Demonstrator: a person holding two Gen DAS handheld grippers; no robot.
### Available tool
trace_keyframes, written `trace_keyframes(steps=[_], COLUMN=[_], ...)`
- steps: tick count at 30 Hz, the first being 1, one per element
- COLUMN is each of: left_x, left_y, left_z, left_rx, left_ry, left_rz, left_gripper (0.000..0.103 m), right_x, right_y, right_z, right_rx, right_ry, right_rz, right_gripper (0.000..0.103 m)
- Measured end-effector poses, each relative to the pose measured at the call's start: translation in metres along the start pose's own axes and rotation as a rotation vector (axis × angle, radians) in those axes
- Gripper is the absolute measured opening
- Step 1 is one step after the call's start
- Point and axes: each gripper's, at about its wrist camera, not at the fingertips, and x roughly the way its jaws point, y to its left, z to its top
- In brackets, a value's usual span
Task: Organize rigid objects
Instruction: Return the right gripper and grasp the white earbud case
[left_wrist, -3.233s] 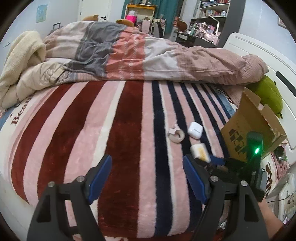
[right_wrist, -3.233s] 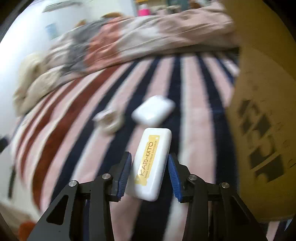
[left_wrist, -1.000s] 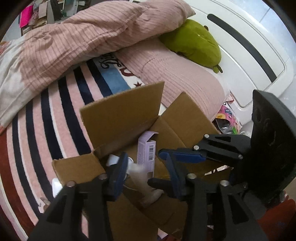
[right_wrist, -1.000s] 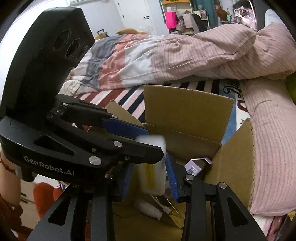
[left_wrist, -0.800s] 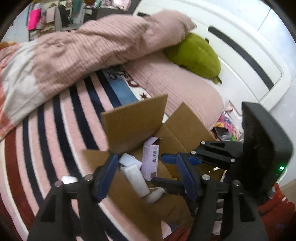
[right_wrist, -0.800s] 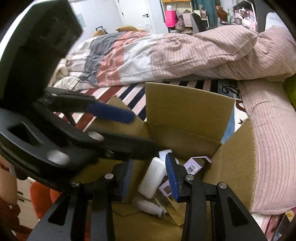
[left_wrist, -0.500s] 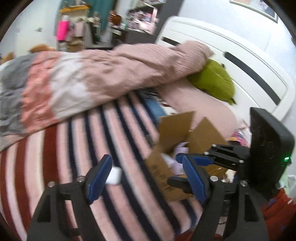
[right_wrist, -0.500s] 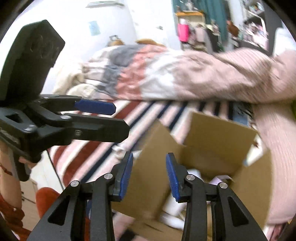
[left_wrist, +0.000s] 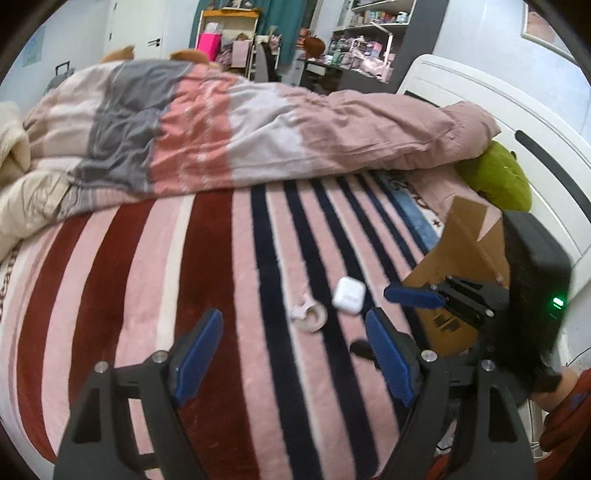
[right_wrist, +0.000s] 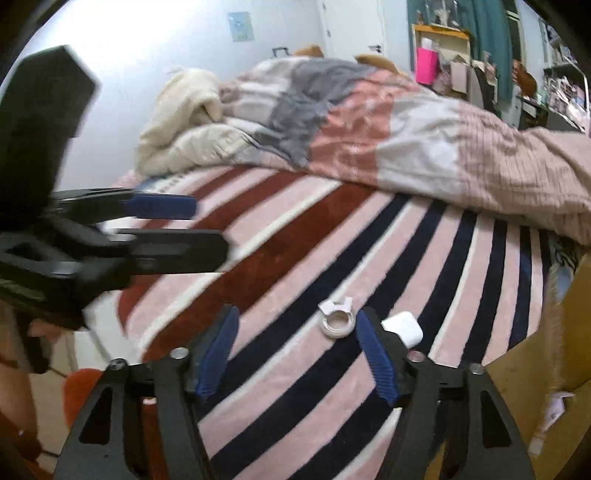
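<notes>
Right wrist view: right gripper jaws just opened, empty — small glossy white plastic earbud case looks light, slippery; pinch its flat sides.

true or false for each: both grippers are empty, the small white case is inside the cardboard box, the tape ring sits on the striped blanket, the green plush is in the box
1. Both the left gripper and the right gripper are empty. True; both stand open.
2. The small white rounded plastic case is inside the brown cardboard box. False: it lies on the blanket beside the box.
3. The white tape ring sits on the red, pink and navy striped blanket. True.
4. The green plush toy is in the box. False: it lies by the white headboard.
</notes>
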Motion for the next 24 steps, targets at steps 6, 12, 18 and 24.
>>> trace_keyframes(steps=[6, 12, 18, 24], left_x=[0.024, 0.043, 0.049, 0.044], left_y=[0.018, 0.023, 0.028, 0.021], left_z=[-0.019, -0.026, -0.026, -0.026], left_rx=[-0.029, -0.029, -0.046, -0.043], left_ry=[0.042, 0.081, 0.09, 0.094], left_rz=[0.006, 0.002, 0.004, 0.009], left_gripper=[0.077, 0.077, 0.077, 0.077], right_x=[0.052, 0.088, 0.095, 0.089], right_y=[-0.036, -0.071, -0.078, -0.07], right_z=[-0.018, -0.031, -0.033, -0.031], right_rx=[0.073, 0.14, 0.142, 0.115], right_ry=[0.066, 0.087, 0.063, 0.05], right_rz=[-0.142, -0.239, -0.238, -0.245], right_gripper=[0.066, 0.067, 0.068, 0.056])
